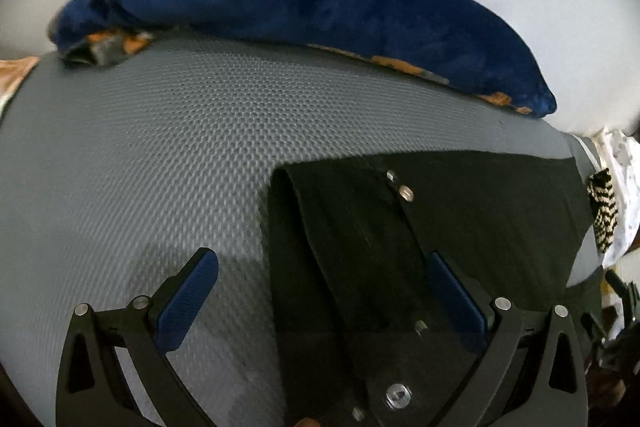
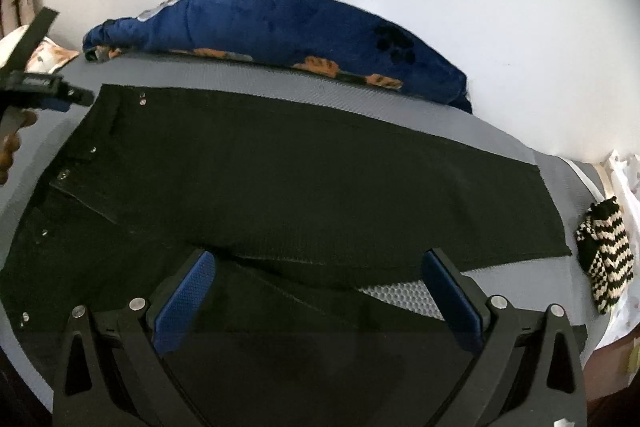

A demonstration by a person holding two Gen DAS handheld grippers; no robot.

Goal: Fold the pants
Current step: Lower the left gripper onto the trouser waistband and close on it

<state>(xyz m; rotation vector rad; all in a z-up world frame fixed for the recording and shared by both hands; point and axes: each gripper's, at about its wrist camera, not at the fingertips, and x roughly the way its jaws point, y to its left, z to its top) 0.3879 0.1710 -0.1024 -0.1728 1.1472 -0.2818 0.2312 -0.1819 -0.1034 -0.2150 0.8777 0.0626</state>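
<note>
Grey honeycomb-textured mattress surface (image 1: 160, 147) against a pale wall, rumpled navy plush blanket with orange patches (image 2: 280, 27) along the far edge. Left gripper (image 1: 320, 291) spread wide, holding nothing, poised over the waistband corner of the black denim pants (image 2: 300, 179); one blue pad above bare mattress, the other above fabric. Right gripper (image 2: 320, 287) likewise spread wide and empty, above the crotch area. Pants laid flat lengthwise across the mattress, waistband with metal rivets at left, legs stretching right. Black-and-cream striped knit item (image 2: 606, 251) just beyond the hem.
</note>
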